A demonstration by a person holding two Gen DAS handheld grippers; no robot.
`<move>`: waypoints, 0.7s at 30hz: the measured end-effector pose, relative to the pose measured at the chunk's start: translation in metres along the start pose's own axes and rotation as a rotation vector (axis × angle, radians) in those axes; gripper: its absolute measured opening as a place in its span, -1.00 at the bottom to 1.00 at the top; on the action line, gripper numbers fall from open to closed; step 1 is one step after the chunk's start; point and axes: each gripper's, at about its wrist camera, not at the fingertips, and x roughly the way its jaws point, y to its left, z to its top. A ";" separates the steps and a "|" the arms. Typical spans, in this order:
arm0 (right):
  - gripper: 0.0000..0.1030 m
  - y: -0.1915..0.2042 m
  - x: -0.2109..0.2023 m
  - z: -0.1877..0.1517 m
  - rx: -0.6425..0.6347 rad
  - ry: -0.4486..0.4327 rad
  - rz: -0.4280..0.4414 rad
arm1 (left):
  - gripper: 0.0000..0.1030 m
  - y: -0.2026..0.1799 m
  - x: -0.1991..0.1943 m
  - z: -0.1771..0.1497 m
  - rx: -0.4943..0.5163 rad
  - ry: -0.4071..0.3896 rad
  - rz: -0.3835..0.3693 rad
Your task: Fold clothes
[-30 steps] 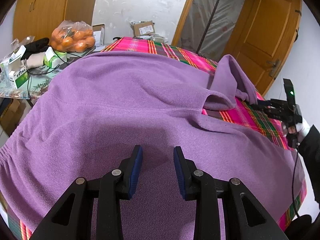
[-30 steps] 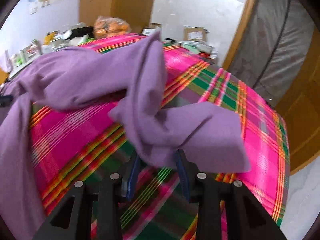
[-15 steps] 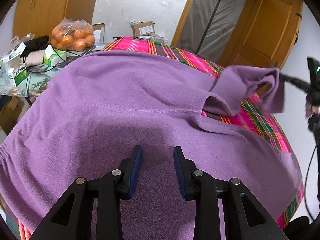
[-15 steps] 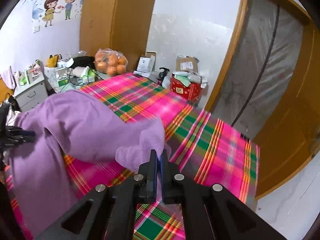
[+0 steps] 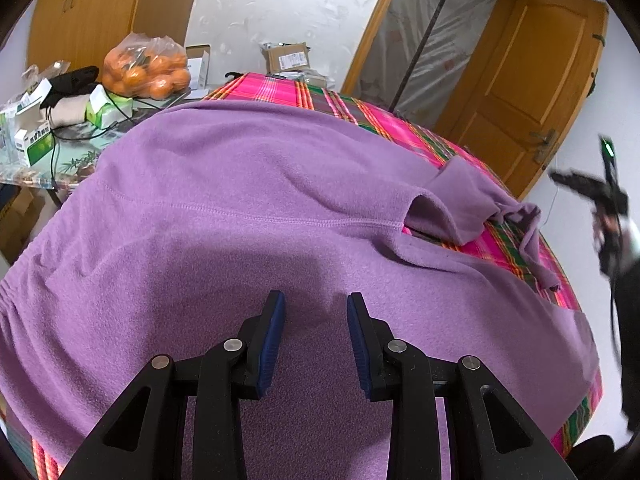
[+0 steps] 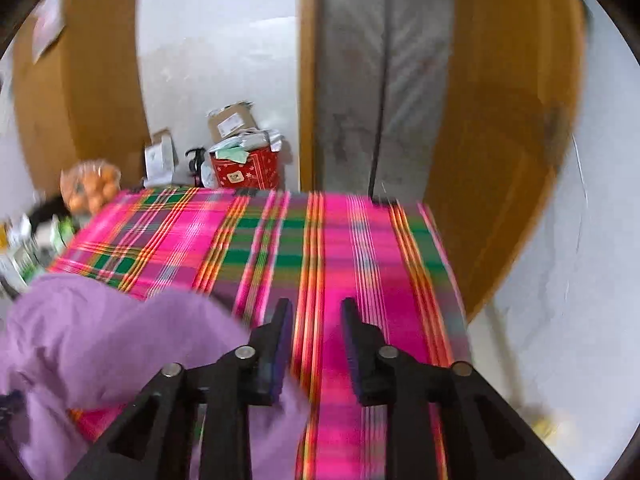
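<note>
The right gripper (image 6: 314, 320), which pinched the sleeve (image 5: 476, 204) a moment ago, now has its jaws spread and empty above the plaid counter (image 6: 360, 248), the sleeve dropped beside the purple fleece (image 5: 240, 200), while the left gripper (image 5: 316, 316) hovers spread over it, so the sleeve fold looks unfinished.

The left gripper (image 5: 315, 322) is black plastic, with dark blue pads lining its jaws and silver round screws at the pivots; the right gripper (image 6: 315, 328) is built alike; seen from the left wrist, a green light glows atop it.
</note>
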 end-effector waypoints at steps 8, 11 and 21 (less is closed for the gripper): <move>-0.34 -0.015 -0.014 -0.128 0.298 0.204 0.203 | -0.35 -0.010 0.002 0.001 0.047 0.007 0.057; -0.34 -0.002 -0.011 -0.147 0.352 0.245 0.297 | -0.35 -0.015 0.003 0.002 0.058 0.010 0.079; -0.28 0.002 0.001 -0.155 0.482 0.194 0.333 | -0.34 -0.067 0.017 0.007 0.166 0.016 0.006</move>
